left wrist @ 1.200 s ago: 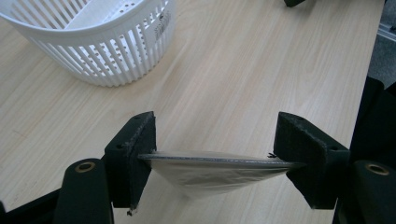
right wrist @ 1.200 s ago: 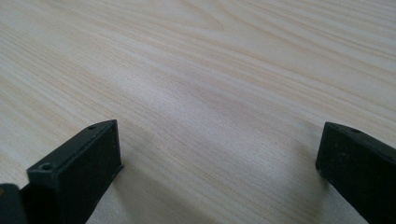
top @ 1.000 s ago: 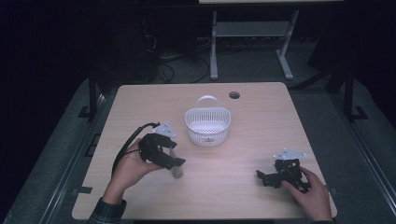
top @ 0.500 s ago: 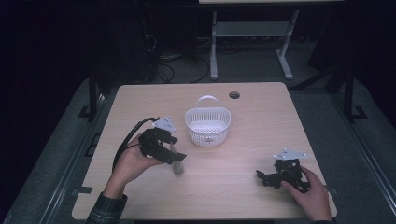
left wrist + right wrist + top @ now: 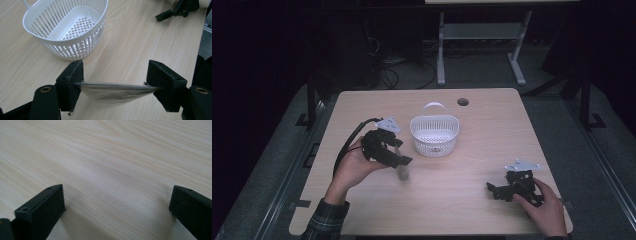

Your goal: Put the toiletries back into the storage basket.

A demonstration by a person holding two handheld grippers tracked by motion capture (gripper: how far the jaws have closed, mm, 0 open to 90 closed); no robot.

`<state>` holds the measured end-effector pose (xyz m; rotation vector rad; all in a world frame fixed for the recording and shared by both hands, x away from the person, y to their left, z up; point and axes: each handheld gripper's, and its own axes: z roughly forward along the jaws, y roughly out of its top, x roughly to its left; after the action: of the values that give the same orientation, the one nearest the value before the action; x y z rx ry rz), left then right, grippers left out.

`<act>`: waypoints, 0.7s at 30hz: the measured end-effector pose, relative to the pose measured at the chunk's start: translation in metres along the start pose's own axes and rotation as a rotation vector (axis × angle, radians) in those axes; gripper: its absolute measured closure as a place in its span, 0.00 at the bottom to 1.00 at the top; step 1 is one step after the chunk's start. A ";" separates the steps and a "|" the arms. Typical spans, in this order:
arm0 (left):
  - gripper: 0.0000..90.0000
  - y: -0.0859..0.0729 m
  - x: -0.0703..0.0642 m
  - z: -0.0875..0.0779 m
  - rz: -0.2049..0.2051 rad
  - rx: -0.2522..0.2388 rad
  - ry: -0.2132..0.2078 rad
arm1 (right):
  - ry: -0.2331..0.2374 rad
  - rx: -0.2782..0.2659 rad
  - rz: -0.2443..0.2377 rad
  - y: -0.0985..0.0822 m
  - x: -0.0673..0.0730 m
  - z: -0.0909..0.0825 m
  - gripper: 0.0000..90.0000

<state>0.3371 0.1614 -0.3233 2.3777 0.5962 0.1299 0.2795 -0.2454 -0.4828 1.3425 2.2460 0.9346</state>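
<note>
My left gripper (image 5: 401, 159) is shut on a small silvery pouch (image 5: 402, 172), which hangs from the jaws just above the table. In the left gripper view the pouch (image 5: 113, 93) spans the wide gap between both pads, its flat top edge pinched at each end. A white slotted basket (image 5: 434, 134) with a handle stands just right of and behind that gripper; the basket (image 5: 72, 27) holds nothing. My right gripper (image 5: 498, 190) rests low at the table's right front, open, with only bare wood between its jaws (image 5: 117, 202).
The light wooden table (image 5: 472, 165) has a round cable hole (image 5: 463, 102) near its back edge. A black cable (image 5: 349, 145) trails from the left gripper. The right gripper (image 5: 178, 8) lies far off in the left gripper view.
The left gripper has lifted slightly and drifted toward the basket with the pouch still held. The right gripper has stayed put.
</note>
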 end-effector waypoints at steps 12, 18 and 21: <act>0.33 0.016 0.008 -0.002 0.006 -0.022 0.009 | 0.001 0.001 0.000 0.000 0.000 0.000 0.00; 0.33 0.022 0.013 -0.001 0.009 -0.029 0.006 | 0.001 0.001 0.000 0.000 0.000 0.000 0.00; 0.33 0.025 0.015 0.000 -0.004 -0.037 -0.002 | 0.001 0.001 0.000 0.000 0.000 0.000 0.00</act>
<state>0.3602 0.1514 -0.3080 2.3402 0.5927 0.1356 0.2795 -0.2455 -0.4828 1.3428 2.2472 0.9349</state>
